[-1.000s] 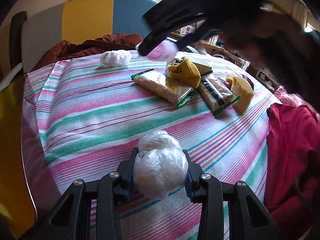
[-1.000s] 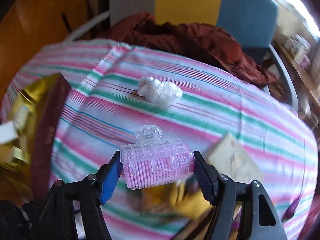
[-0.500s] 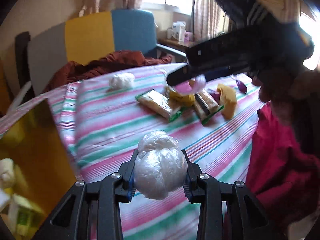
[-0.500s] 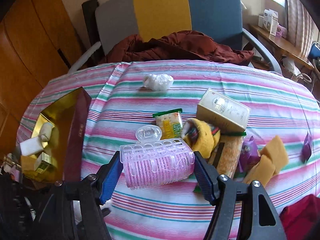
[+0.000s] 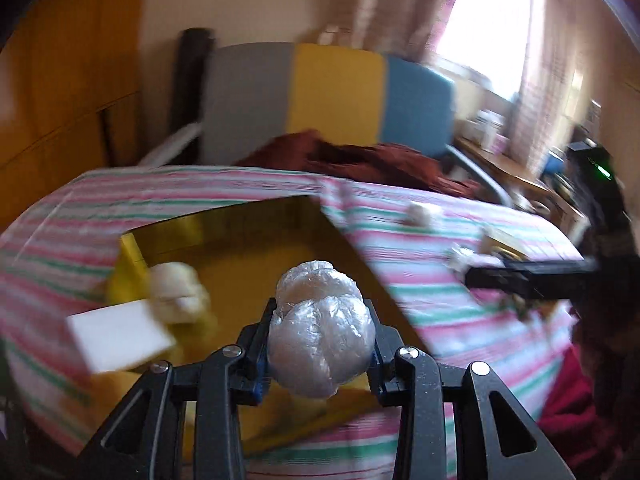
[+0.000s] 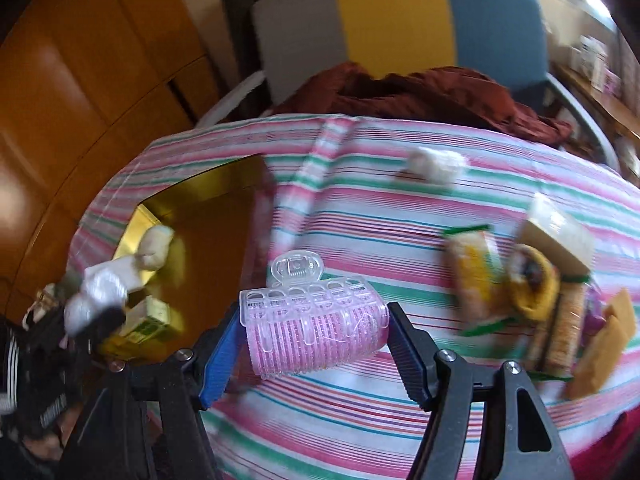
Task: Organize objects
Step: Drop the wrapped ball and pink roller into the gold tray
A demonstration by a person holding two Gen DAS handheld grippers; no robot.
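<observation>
Clenched on a crumpled clear plastic wad (image 5: 320, 344), the left gripper (image 5: 318, 354) hung over the open gold box (image 5: 280, 240) at the lower centre of its frame, where a pale lump (image 5: 178, 288) and a white card (image 5: 116, 336) already lay. Grasping a pink hair roller (image 6: 316, 332) by both ends, the right gripper (image 6: 316, 344) sat at the lower centre of its view, above the striped tablecloth (image 6: 360, 412) just right of the box, with snack packets (image 6: 472, 272) waiting at right. Both views were blurred; I judged that 2 loads arriving together risked the tools colliding, or a drop landing on the box wall and bouncing out.
</observation>
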